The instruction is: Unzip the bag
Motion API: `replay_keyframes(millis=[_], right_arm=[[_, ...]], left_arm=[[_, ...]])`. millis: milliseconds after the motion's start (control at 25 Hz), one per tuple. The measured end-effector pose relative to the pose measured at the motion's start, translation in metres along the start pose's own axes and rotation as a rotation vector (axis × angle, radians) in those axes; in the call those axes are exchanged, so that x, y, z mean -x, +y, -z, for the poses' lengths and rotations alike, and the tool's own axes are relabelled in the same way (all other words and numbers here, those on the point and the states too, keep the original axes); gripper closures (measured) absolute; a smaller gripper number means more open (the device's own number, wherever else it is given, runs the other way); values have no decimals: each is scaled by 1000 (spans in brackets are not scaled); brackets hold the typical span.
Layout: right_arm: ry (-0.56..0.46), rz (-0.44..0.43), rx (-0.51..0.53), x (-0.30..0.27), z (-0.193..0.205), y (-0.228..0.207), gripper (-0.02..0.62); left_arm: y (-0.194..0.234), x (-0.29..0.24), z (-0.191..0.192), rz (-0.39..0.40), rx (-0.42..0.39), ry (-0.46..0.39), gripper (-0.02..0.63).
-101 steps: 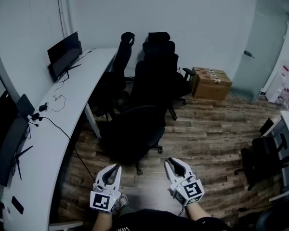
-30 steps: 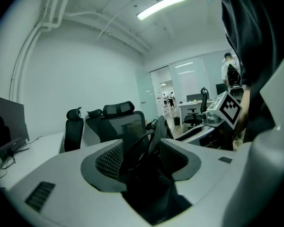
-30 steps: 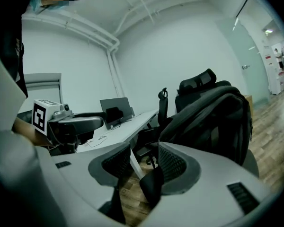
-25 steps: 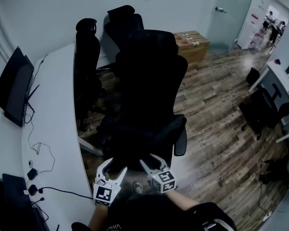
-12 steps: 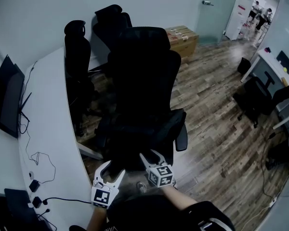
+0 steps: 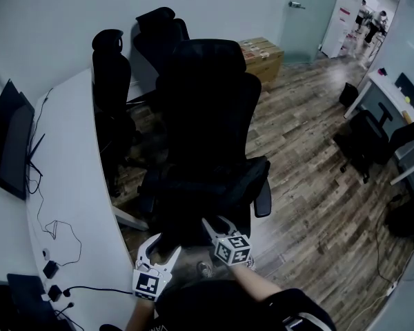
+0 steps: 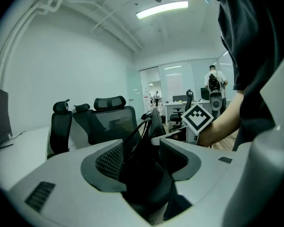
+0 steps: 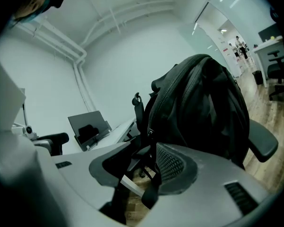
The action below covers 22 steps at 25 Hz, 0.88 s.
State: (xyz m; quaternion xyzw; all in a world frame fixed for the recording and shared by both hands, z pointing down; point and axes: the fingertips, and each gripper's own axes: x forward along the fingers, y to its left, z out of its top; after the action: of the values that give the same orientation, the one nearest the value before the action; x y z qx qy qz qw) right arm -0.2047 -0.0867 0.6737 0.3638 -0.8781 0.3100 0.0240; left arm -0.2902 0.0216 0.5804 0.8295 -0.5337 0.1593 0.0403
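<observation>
While holding left gripper [image 6: 166,243] and right gripper [image 6: 216,220] jaws apart, nothing gripped, approach bag [image 8: 199,103] on chair [image 6: 259,195] at 12 o'clock. Next, likely: brace bag, pinch zip [image 8: 162,100].

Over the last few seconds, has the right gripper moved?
Yes: toward the black chair. Earlier the right gripper hung over the floor short of it; now its tips overlap the seat's near edge.
</observation>
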Motion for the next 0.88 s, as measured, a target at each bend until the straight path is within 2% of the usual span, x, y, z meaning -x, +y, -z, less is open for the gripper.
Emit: replay_keyframes(millis=[160,360,680,720,800,880], right_arm=[[4,-5,-65,-5,11,-4,413],[-5,38,-207,-9,22,-21,412],[-25,7,-251,-24,20,-28,413],[-22,12,-247,-25,20,-30,419],[-7,20,-218,-24,20,-31,493],[11,15,-179,-17,21,-28,526]], left_arm=[[4,-1,3,0,9,14,367],[4,-1,8,3,4,37,367],[0,-2,6,10,13,33,367],[0,-3,6,11,13,33,367],[0,-3,9,11,7,48,367],[1,-4,13,6,8,63,367]])
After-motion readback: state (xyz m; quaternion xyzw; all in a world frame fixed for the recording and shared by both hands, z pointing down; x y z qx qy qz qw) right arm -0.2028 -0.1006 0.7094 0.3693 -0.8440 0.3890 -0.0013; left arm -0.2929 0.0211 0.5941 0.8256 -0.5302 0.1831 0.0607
